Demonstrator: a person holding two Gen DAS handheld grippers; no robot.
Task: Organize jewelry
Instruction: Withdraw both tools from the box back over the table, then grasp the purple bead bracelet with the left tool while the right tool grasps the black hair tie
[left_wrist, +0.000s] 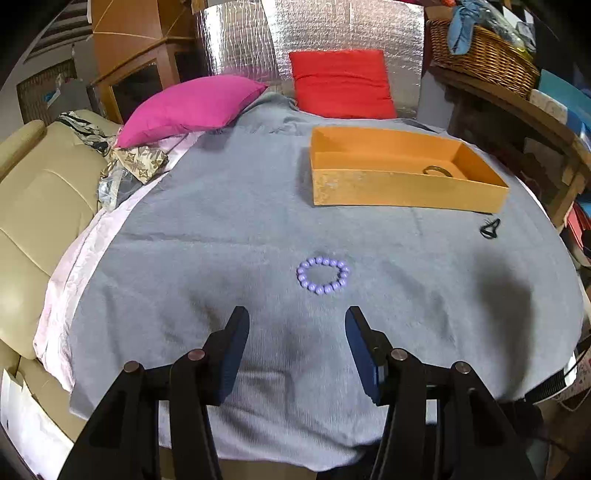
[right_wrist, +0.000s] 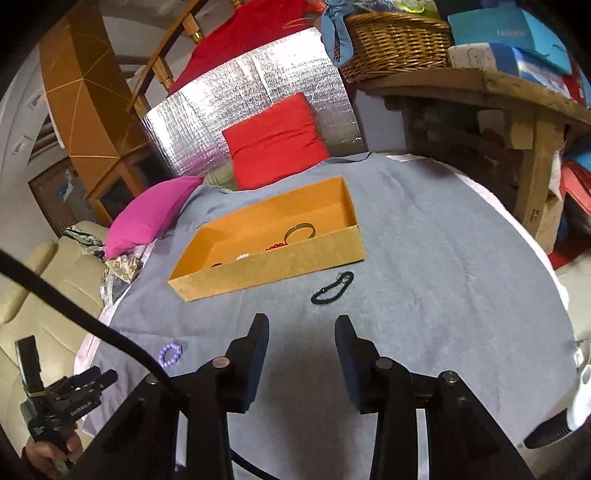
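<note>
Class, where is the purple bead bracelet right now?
The purple bead bracelet lies on the grey cloth, just ahead of the left gripper, short of the orange box.

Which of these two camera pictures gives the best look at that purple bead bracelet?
The left wrist view. There the purple bead bracelet lies near the middle on the grey cloth, just ahead of the open left gripper, each bead distinct. In the right wrist view it is a small, blurry ring near the lower left.
</note>
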